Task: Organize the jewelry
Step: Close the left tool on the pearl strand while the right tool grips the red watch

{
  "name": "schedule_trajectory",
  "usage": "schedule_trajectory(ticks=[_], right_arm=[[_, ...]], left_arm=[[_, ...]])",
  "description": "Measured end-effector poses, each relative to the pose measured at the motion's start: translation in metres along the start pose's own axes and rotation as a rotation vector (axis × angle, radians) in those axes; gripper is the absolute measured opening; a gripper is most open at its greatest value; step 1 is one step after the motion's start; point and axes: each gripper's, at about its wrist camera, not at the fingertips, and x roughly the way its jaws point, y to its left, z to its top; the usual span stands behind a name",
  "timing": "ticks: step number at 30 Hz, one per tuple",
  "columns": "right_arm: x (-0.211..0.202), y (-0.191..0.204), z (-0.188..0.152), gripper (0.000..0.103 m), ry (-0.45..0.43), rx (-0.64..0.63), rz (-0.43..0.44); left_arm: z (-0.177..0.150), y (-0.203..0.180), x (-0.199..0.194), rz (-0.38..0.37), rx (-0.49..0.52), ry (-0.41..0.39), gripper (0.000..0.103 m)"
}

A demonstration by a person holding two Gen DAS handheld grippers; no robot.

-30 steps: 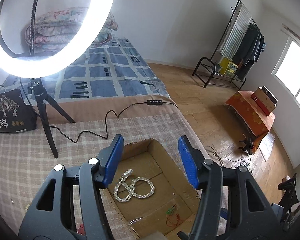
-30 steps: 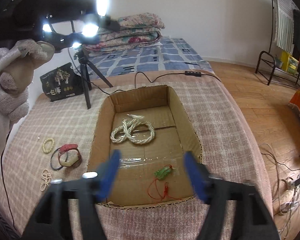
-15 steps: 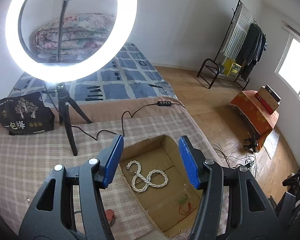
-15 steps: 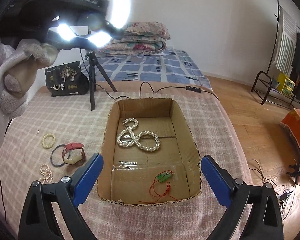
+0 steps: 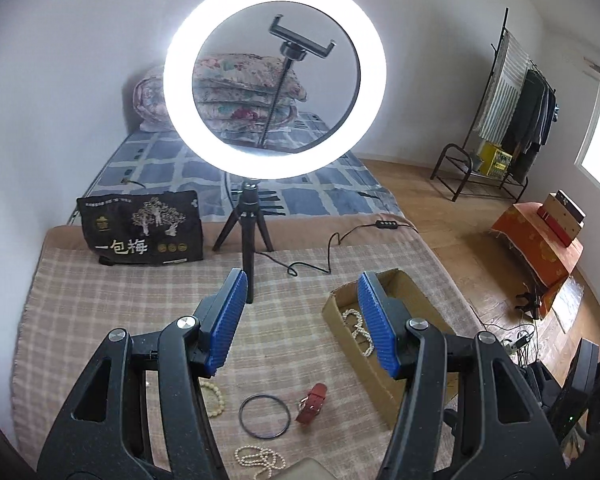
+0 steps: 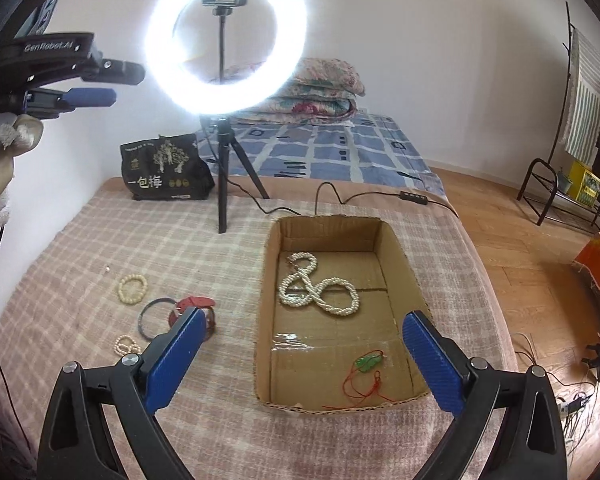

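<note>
We count 2 pieces in cardboard box (image 6: 396, 240): pearl necklace (image 6: 318, 286), green pendant (image 6: 367, 362). 4 left on plaid bed cover (image 6: 80, 248): cream bracelet (image 6: 132, 288), black bangle (image 5: 264, 416), red watch (image 5: 311, 403), small pearl strand (image 5: 260, 460). Left gripper (image 5: 300, 322) and right gripper (image 6: 300, 354) both spread wide, holding nothing. We judge task about one-third done.

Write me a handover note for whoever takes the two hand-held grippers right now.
Left hand-held gripper: open, empty, above the checked cloth.
Right hand-held gripper: open, empty, at the open cardboard box.
Done: long white pearl necklace and green pendant on red cord lie in the box.
Left, on the cloth beside the box: cream bead bracelet, black ring bangle, red-strap watch, small pearl strand.
</note>
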Motion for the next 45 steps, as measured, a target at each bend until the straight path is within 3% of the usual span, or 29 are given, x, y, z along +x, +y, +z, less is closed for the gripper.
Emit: schedule_trajectory(ticks=[8, 15, 25, 36, 45], right_arm=[[0.002, 0.026, 0.001, 0.1, -0.008, -0.027, 0.029], [0.011, 0.041, 0.001, 0.1, 0.005, -0.027, 0.076], [0.043, 0.058, 0.002, 0.1, 0.076, 0.01, 0.155], [0.092, 0.085, -0.001, 0.095, 0.193, 0.058, 0.237], [0.127, 0.09, -0.011, 0.091, 0.286, 0.129, 0.263]], left_arm=[[-0.042, 0.039, -0.032, 0.038, -0.035, 0.01, 0.059], [-0.097, 0.063, -0.036, 0.045, -0.088, 0.051, 0.059], [-0.172, 0.08, 0.006, 0.018, -0.132, 0.223, 0.059], [-0.211, 0.068, 0.046, -0.041, -0.119, 0.367, 0.059], [-0.225, 0.056, 0.07, -0.031, -0.083, 0.43, 0.059]])
